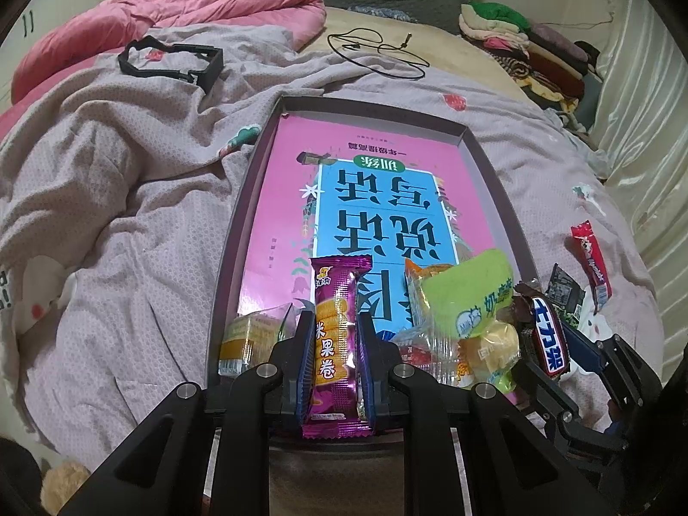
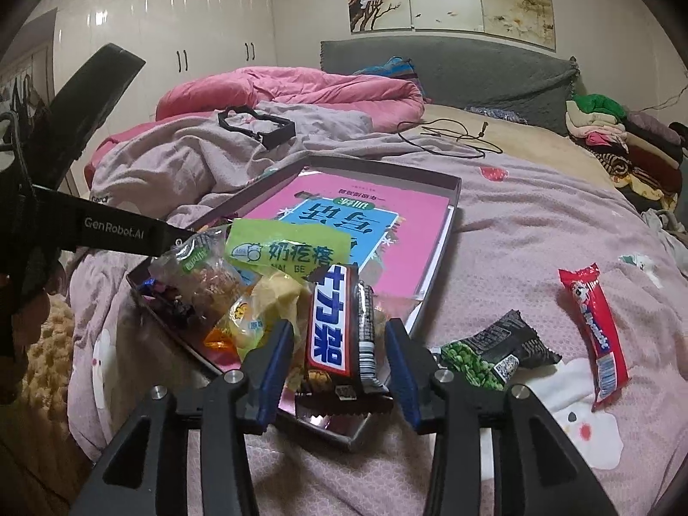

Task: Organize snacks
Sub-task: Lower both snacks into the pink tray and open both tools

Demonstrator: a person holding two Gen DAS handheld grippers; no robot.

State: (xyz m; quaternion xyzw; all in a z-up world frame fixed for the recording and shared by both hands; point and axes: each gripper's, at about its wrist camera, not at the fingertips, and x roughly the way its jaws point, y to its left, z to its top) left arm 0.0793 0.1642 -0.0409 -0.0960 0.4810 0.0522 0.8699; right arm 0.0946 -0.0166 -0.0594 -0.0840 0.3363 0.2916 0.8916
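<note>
A shallow dark box (image 1: 486, 159) (image 2: 456, 189) lined with a pink and blue book lies on the bed. My left gripper (image 1: 335, 322) is shut on a purple rice-roll snack (image 1: 337, 335) over the box's near end. My right gripper (image 2: 339, 331) is open, its fingers either side of a Snickers bar (image 2: 329, 327) (image 1: 548, 339) that lies in the box's near corner. A green milk-snack bag (image 1: 468, 301) (image 2: 284, 249) and several small packets lie in the box. A red stick snack (image 2: 595, 331) (image 1: 591, 266) and a green-pea packet (image 2: 494, 350) (image 1: 563, 290) lie on the blanket.
A yellow wrapped cake (image 1: 245, 339) lies in the box's near left corner. A black frame (image 1: 172, 62), a black cable (image 1: 378, 49), a pink duvet (image 1: 172, 17) and a clothes pile (image 1: 529, 47) lie further back on the bed. Wardrobes (image 2: 180, 30) stand behind.
</note>
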